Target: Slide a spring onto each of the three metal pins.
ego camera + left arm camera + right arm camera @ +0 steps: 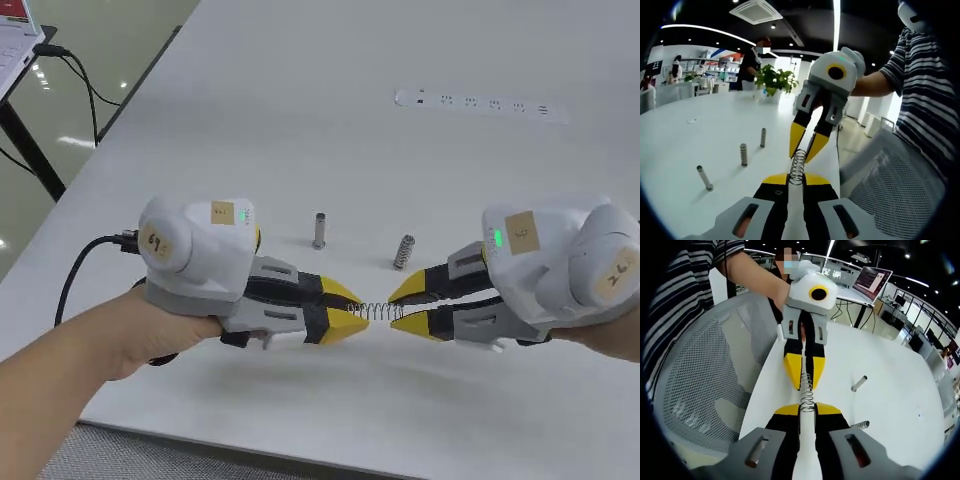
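The left gripper point(357, 317) and the right gripper point(398, 312) pointed at each other, held up over the near part of the white table point(300, 110). A spring point(377, 311) hung in the air between them. The left gripper's jaws were pressed together on one end of it. The right gripper's yellow tips were closed in on the other end, with a gap farther back between its jaws.

Behind the spring, a bare pin point(320, 230) stood upright on the table. Near it, to the right, a second pin point(403, 252) stood with coils around it. In the left gripper view a third pin point(763, 137) stood farther along the same row, too small to tell if it had coils.

The table was smooth, white and wide. A white power strip point(480, 104) lay far back on it. A laptop point(8, 45) sat on another desk at the left, and a black cable point(85, 80) curved away from it above the shiny floor point(130, 30). A grey mesh chair point(705, 380) stood beside the table. The room was big and open, with a dark ceiling, bright lamps, a green plant point(772, 80) and people standing far off.
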Demonstrator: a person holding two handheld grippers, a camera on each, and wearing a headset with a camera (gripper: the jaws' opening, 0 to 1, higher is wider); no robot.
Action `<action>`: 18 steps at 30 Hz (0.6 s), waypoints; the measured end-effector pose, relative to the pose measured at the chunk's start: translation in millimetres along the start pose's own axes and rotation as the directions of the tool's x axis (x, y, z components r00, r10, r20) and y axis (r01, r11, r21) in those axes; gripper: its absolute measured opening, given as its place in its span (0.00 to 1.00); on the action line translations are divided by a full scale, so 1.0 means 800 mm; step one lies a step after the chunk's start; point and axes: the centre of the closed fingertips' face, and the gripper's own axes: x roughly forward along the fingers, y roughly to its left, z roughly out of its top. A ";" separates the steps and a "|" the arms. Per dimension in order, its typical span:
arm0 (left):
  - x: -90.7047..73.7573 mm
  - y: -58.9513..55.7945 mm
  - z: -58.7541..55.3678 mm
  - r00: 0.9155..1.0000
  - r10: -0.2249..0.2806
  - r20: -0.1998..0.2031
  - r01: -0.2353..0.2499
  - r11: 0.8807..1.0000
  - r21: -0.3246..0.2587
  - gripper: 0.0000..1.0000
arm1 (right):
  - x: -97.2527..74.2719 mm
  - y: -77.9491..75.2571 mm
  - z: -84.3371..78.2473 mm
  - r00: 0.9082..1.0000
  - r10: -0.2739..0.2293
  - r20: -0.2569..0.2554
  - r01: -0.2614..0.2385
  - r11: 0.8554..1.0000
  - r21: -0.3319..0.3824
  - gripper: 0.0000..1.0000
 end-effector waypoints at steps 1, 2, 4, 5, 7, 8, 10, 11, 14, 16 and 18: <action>0.001 0.000 -0.001 1.000 0.000 -0.005 0.000 1.000 0.002 0.03 | -0.001 0.000 0.003 1.000 0.003 0.010 -0.003 1.000 0.004 0.07; 0.001 0.001 -0.003 1.000 0.001 -0.011 -0.001 1.000 0.003 0.03 | -0.003 -0.001 0.006 1.000 0.003 0.020 -0.003 1.000 0.010 0.07; 0.001 0.002 -0.005 1.000 0.005 -0.017 -0.005 1.000 0.008 0.02 | -0.005 -0.001 0.014 0.999 0.006 0.046 -0.007 1.000 0.025 0.07; 0.002 0.003 -0.005 1.000 0.007 -0.019 -0.007 1.000 0.014 0.02 | -0.006 -0.001 0.018 0.999 0.006 0.051 -0.007 1.000 0.024 0.07; 0.002 0.004 -0.006 1.000 0.012 -0.024 -0.011 1.000 0.019 0.03 | -0.005 -0.001 0.022 0.998 0.005 0.061 -0.007 1.000 0.024 0.07; 0.003 0.004 -0.007 1.000 0.013 -0.025 -0.013 1.000 0.021 0.03 | -0.005 -0.002 0.025 0.997 0.005 0.072 -0.008 1.000 0.029 0.06; 0.004 0.004 -0.007 1.000 0.015 -0.026 -0.015 1.000 0.021 0.02 | -0.006 -0.002 0.033 0.995 0.006 0.096 -0.010 0.999 0.044 0.06; 0.005 0.004 -0.007 1.000 0.018 -0.025 -0.018 1.000 0.023 0.02 | -0.005 -0.002 0.036 0.994 0.003 0.105 -0.008 0.999 0.045 0.07; 0.007 0.004 -0.007 0.999 0.021 -0.026 -0.021 0.999 0.026 0.03 | -0.005 -0.001 0.044 0.992 0.001 0.126 -0.008 0.998 0.055 0.07; 0.008 0.003 -0.006 0.999 0.018 -0.026 -0.018 0.999 0.030 0.03 | -0.004 0.001 0.050 0.989 0.004 0.148 -0.014 0.997 0.070 0.07; 0.010 0.004 -0.005 0.999 0.022 -0.025 -0.021 0.999 0.035 0.03 | -0.003 0.000 0.054 0.987 -0.002 0.162 -0.011 0.997 0.079 0.07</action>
